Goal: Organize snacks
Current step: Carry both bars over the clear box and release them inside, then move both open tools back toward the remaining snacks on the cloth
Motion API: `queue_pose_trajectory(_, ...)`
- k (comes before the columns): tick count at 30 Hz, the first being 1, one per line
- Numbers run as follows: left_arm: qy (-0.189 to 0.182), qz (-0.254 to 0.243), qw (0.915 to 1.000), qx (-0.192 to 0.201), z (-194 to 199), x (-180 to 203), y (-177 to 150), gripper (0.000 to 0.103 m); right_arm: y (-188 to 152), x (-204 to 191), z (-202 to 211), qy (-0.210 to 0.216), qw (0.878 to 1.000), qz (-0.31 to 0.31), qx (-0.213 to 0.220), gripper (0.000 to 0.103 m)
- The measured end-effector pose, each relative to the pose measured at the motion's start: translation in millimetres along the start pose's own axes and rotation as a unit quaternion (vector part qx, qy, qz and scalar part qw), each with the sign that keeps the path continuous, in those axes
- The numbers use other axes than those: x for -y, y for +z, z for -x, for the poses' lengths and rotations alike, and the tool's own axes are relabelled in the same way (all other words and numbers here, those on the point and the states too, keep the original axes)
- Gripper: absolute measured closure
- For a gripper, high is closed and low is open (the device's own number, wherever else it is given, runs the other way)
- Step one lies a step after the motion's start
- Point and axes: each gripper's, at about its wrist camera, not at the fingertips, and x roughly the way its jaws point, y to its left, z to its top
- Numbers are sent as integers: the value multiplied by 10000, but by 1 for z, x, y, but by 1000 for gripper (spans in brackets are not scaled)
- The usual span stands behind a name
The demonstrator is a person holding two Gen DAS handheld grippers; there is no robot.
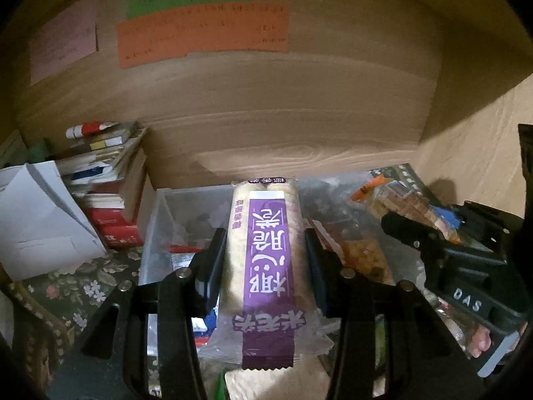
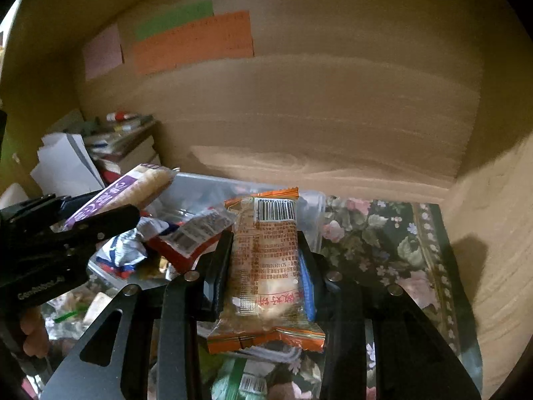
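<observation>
My left gripper [image 1: 265, 260] is shut on a purple-labelled rice cracker pack [image 1: 266, 266], held lengthwise above a clear plastic bin [image 1: 160, 220] of snacks. My right gripper [image 2: 265, 260] is shut on an orange snack pack [image 2: 266, 266] with its barcode end pointing away, held above the bin's right end [image 2: 313, 206]. The left gripper [image 2: 66, 230] with the purple pack [image 2: 133, 190] shows at the left of the right wrist view. The right gripper [image 1: 443, 243] with its orange pack [image 1: 409, 206] shows at the right of the left wrist view.
A stack of books [image 1: 106, 180] and white paper [image 1: 40, 220] stand left of the bin. Loose snack packs [image 2: 186, 233] fill the bin. A floral cloth [image 2: 393, 243] covers the shelf floor on the right. Wooden walls [image 1: 299, 106] enclose the back and right, with coloured notes [image 1: 200, 33].
</observation>
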Motion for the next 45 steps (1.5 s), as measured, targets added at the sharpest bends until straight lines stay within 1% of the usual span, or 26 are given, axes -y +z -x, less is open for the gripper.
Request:
queue_pose_trajectory(7,52,52,9998,-187,-15,3,2,58,1,-2,-14,4,9998,138,-169,71)
queue_pose_trajectory(10,-31,90,9995,-301,-20,3,1,58,1,-5,-17,-24,9996,188,-193,70)
queue_pose_trajectory(12,-18,121,9995,-281,-19,2,0,58,2,-6,-19,-54,9996,203,-207,69)
queue_pose_trajectory(13,-9,124,9996,-271,-19,2,0,58,2,-7,-19,-47,9996,202,-215,66)
queue_pose_trajectory(14,-22,119,9996,-267,-18,1,0,56,3,-7,-18,-51,9996,194,-215,60)
queue_pose_trajectory(15,-42,114,9996,-264,-16,1,-1,53,2,-7,-17,-53,9996,184,-201,57)
queue_pose_trajectory(16,-52,113,9996,-244,-13,1,-1,51,2,-7,-14,-60,9997,170,-151,50)
queue_pose_trajectory(17,-55,112,9997,-211,-9,0,-1,46,2,-7,-10,-70,9998,170,-104,46)
queue_pose_trajectory(18,-54,113,9998,-183,-5,0,-2,42,3,-7,-7,-73,9998,178,-68,44)
queue_pose_trajectory(19,-59,107,9998,-144,0,-1,-2,41,3,-8,-3,-71,9998,188,-26,41)
queue_pose_trajectory(22,-73,97,9999,17,20,-3,-5,34,2,-9,14,-56,9997,212,141,29)
queue_pose_trajectory(24,-56,81,9998,152,35,-6,-7,24,-1,-10,26,-44,9994,223,258,25)
queue_pose_trajectory(25,-36,70,9997,228,43,-8,-9,21,-3,-10,33,-28,9992,241,307,23)
queue_pose_trajectory(26,-13,65,9996,290,50,-10,-12,16,-4,-11,36,-14,9992,247,323,23)
queue_pose_trajectory(30,38,58,9992,400,74,-23,-22,5,-17,-11,55,67,9989,297,345,19)
queue_pose_trajectory(33,173,89,9991,377,85,-35,-34,3,-31,-9,62,42,9989,346,328,18)
queue_pose_trajectory(36,224,156,9994,207,92,-48,-50,2,-47,-7,66,13,9991,354,236,16)
queue_pose_trajectory(38,268,196,9994,92,92,-55,-62,2,-59,-7,67,-90,9991,396,149,16)
queue_pose_trajectory(41,388,288,9988,-68,90,-64,-78,2,-74,-5,67,-119,9993,352,18,16)
queue_pose_trajectory(45,525,458,9974,-171,79,-74,-86,2,-87,-2,63,-125,9996,209,-173,16)
